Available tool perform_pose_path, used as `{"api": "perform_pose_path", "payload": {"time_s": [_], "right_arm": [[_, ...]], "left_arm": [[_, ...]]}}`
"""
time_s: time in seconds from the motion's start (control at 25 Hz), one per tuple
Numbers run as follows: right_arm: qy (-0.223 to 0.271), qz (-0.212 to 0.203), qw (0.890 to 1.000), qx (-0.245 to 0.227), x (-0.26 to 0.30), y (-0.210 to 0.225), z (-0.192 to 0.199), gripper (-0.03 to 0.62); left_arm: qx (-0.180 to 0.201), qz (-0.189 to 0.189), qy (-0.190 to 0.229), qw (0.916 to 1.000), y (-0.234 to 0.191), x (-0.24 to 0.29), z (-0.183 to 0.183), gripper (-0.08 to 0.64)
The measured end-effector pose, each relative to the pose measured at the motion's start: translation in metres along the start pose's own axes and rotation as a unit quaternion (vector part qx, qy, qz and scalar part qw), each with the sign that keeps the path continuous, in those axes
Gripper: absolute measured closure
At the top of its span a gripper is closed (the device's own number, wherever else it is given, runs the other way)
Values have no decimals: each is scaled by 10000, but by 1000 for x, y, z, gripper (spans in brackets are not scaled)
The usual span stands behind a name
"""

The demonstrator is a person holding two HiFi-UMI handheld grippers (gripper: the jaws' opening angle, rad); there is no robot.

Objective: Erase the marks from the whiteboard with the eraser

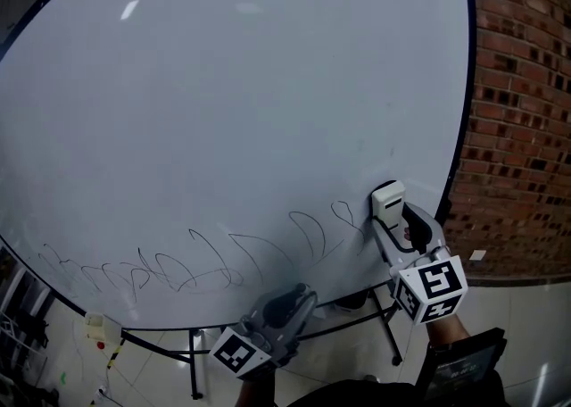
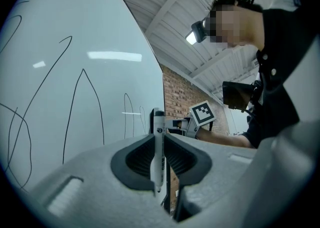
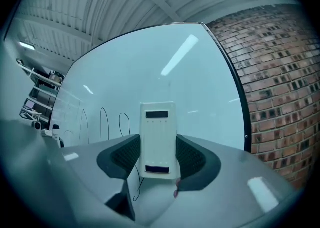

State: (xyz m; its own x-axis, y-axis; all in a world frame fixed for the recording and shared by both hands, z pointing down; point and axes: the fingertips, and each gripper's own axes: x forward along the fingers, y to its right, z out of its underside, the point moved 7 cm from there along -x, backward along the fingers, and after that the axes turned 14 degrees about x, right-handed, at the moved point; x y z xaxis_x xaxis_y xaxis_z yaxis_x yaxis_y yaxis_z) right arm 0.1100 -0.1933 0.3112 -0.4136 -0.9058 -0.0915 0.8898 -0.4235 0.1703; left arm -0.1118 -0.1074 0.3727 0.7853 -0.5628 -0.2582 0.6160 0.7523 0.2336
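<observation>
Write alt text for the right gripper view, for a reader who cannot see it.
The right gripper clamps a white eraser upright between its jaws, in front of a large whiteboard. Thin black looping marks run along the board's lower left, and a brick wall stands to its right.

One whiteboard; one eraser; one marker

I'm holding my left tongs low, clamping a slim white marker pen; my right tongs, raised higher, are gripping a white rectangular eraser.
</observation>
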Motion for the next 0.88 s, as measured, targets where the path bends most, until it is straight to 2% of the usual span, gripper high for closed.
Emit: {"api": "perform_pose_path", "payload": {"time_s": [0.16, 0.36, 0.48, 0.68, 0.88], "right_arm": [[-14, -33, 9999, 141, -3, 15, -2, 365], [81, 388, 9984, 402, -13, 60, -11, 365], [109, 517, 9978, 411, -14, 66, -15, 365], [212, 690, 9967, 368, -12, 54, -14, 365], [84, 123, 9998, 107, 1, -1, -7, 365]], "left_arm": [[13, 45, 41, 10000, 0, 4, -1, 499], [39, 66, 44, 10000, 0, 6, -1, 498], [29, 37, 13, 10000, -2, 3, -1, 497], [28, -13, -11, 10000, -4, -4, 0, 498], [-29, -86, 22, 10000, -8, -11, 2, 499]]}}
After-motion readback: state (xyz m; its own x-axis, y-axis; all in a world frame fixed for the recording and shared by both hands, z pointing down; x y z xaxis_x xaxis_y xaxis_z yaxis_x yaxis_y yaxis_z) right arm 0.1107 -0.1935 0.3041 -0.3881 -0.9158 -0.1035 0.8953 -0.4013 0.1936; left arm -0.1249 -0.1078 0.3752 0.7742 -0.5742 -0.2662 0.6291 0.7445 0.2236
